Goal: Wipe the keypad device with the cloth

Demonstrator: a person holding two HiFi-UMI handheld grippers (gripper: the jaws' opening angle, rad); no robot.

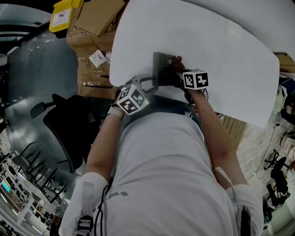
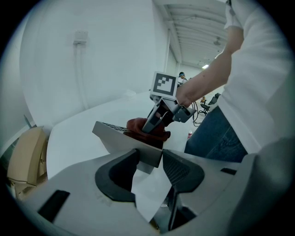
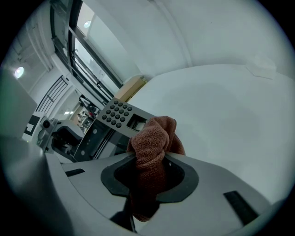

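Up near the front edge of the white round-cornered table (image 1: 221,50), at 12 o'clock from the person's body in the head view, is the grey, slab-shaped keypad device (image 1: 162,68). It is tilted, not lying flat: in the left gripper view its near edge is lifted clear of the tabletop and the keyed face slopes up and away.

The left gripper (image 2: 150,154) comes in from the device's 7 o'clock. Its two dark pads are clamped on the device's near lower corner, one pad on each side of the grey edge, so the jaws stand wide with the slab between them.

The right gripper (image 3: 150,163) reaches in from about 4 o'clock. Its jaws are closed on a bunched rust-brown terry cloth (image 3: 152,138). A wad of fabric sticks out past the fingertips, and a tail hangs down behind them. That wad presses on the device's face just beside the small rectangular display window (image 3: 138,123), with the grid of round dark keys (image 3: 117,113) at its 10 o'clock — uncovered in the right gripper view. In the head view the cloth shows as a dark lump at the device's 2 o'clock corner.

Off the table, at its 10 o'clock, are brown cardboard boxes (image 1: 94,16) and a yellow plastic case (image 1: 64,14). A black office chair (image 1: 69,124) stands on the floor at the person's 9 o'clock.
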